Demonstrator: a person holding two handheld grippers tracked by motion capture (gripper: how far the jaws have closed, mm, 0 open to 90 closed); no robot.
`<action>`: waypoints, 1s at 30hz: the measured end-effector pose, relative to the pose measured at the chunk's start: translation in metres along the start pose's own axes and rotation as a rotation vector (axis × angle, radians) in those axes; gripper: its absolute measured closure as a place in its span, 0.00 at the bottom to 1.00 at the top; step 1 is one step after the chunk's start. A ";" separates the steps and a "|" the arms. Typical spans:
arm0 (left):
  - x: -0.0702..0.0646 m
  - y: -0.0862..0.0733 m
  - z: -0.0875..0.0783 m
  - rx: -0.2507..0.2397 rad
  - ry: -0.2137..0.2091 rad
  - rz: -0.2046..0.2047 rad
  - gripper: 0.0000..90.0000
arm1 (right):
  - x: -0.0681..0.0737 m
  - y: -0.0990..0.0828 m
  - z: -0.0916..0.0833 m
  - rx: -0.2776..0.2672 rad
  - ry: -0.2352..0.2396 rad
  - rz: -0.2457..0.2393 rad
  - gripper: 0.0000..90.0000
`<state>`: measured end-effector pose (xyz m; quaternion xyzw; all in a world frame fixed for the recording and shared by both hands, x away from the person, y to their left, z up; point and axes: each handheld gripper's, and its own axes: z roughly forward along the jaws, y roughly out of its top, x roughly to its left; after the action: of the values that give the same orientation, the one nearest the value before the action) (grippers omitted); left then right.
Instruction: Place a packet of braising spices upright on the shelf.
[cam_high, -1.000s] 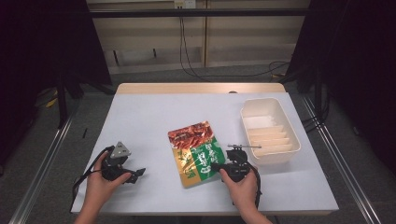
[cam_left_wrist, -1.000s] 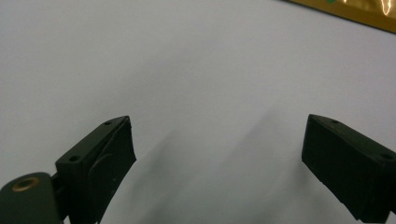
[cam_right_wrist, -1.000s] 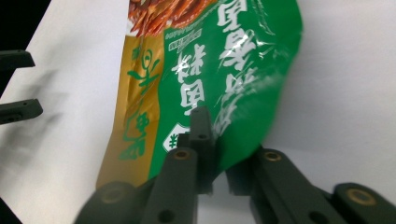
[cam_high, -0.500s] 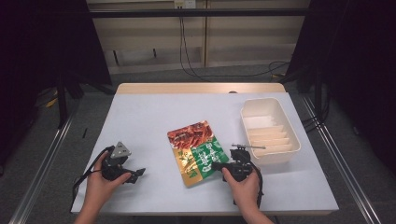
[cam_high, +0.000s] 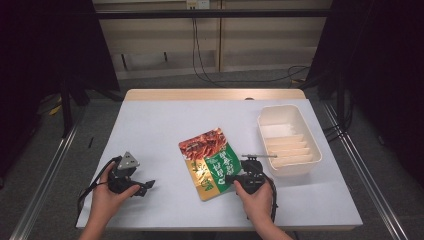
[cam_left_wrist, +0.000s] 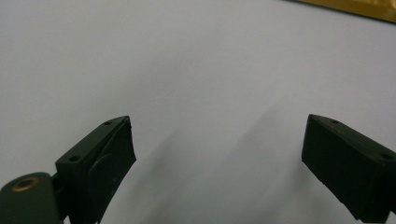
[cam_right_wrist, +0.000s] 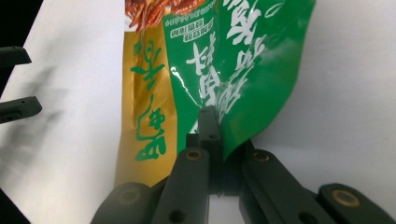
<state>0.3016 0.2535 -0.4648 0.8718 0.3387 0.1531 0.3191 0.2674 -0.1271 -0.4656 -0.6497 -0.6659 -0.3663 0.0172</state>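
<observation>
Left gripper (cam_high: 144, 186) sits idle on our side, jaws spread wide over bare table (cam_high: 150, 130). Further right, our right gripper (cam_right_wrist: 212, 116) is clamped on the green snack packet (cam_right_wrist: 243, 70), pinching its near edge. Looks like we're mid-pickup; next is probably lifting it toward the white tray (cam_high: 288, 142) beyond-right.

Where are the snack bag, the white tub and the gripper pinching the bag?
snack bag (cam_high: 207, 162), high view, middle of its printed face.
white tub (cam_high: 266, 110), high view, its far rim.
right gripper (cam_right_wrist: 212, 140), right gripper view, its closed tips on the bag's green edge.
</observation>
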 end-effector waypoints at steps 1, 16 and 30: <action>-0.001 0.000 0.000 -0.004 0.010 -0.007 0.10 | 0.000 0.003 -0.002 0.006 0.006 0.006 1.00; 0.001 0.000 -0.002 -0.002 0.002 -0.002 0.10 | 0.020 0.073 -0.043 0.147 -0.006 -0.053 1.00; 0.001 0.000 -0.002 -0.010 0.002 -0.010 0.10 | 0.043 0.142 -0.064 0.318 -0.064 -0.160 1.00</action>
<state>0.3013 0.2549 -0.4630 0.8683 0.3428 0.1541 0.3236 0.3558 -0.1389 -0.3311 -0.5950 -0.7652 -0.2359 0.0694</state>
